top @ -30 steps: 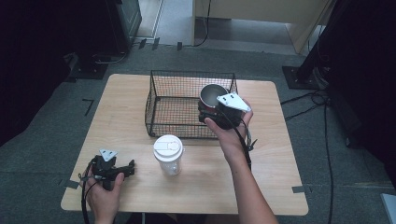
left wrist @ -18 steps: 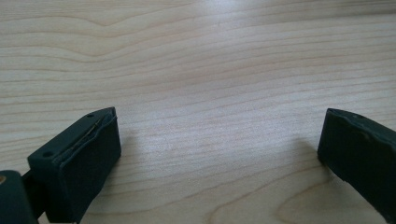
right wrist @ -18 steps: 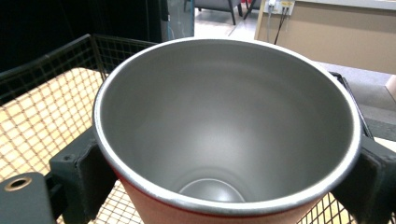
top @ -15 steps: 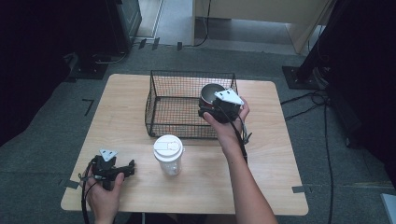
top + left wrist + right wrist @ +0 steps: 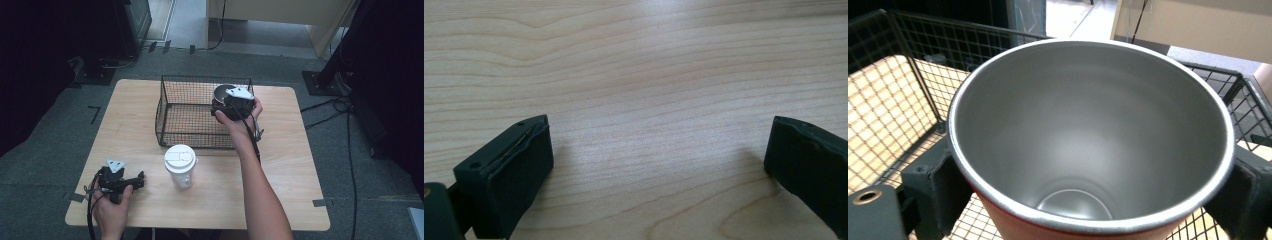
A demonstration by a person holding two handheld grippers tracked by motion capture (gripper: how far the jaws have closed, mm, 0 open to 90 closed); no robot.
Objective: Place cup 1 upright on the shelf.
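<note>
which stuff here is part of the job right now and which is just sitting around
In the job:
- right gripper, shut on the metal cup
- wire basket, where the cup hangs

Lying about:
- white lidded cup, standing on the table
- left gripper, open, resting on bare wood

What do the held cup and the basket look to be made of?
Cup: seemingly brushed stainless steel inside, judging by its dull grey sheen and bright rim, with a red outer coat. Basket: thin black wire mesh, probably coated metal; the table shows through its grid.
</note>
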